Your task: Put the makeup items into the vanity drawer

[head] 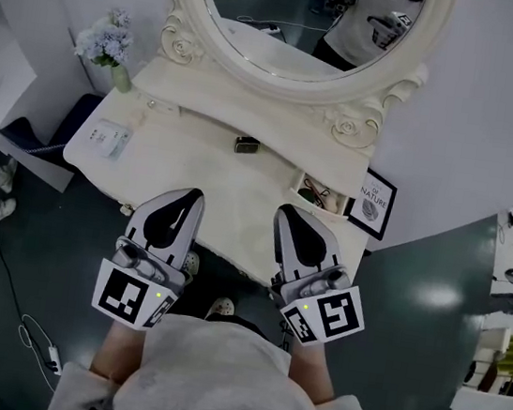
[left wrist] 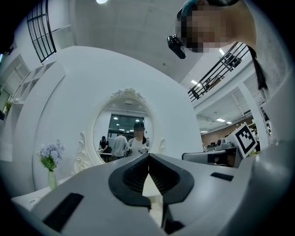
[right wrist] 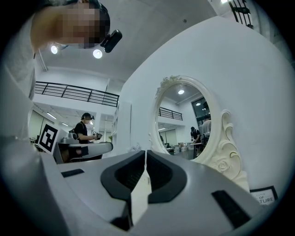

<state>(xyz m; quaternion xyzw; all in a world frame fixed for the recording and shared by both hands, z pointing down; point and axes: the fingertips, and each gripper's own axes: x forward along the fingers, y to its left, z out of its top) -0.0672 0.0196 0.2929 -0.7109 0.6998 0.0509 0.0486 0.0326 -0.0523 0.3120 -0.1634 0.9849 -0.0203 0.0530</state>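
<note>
Both grippers hover at the near edge of the bench [head: 187,156] — the left gripper [head: 191,196] has its fingers pressed together on nothing, and the right gripper [head: 290,212] matches it, fingers closed and empty. The small dark makeup box [head: 246,144] sits on the bench just below the oval mirror [head: 311,18], well apart from both. At the right end the drawer [head: 337,204] stands open — something dark lies inside. Flowers [head: 108,36] stand at the far left corner.
</note>
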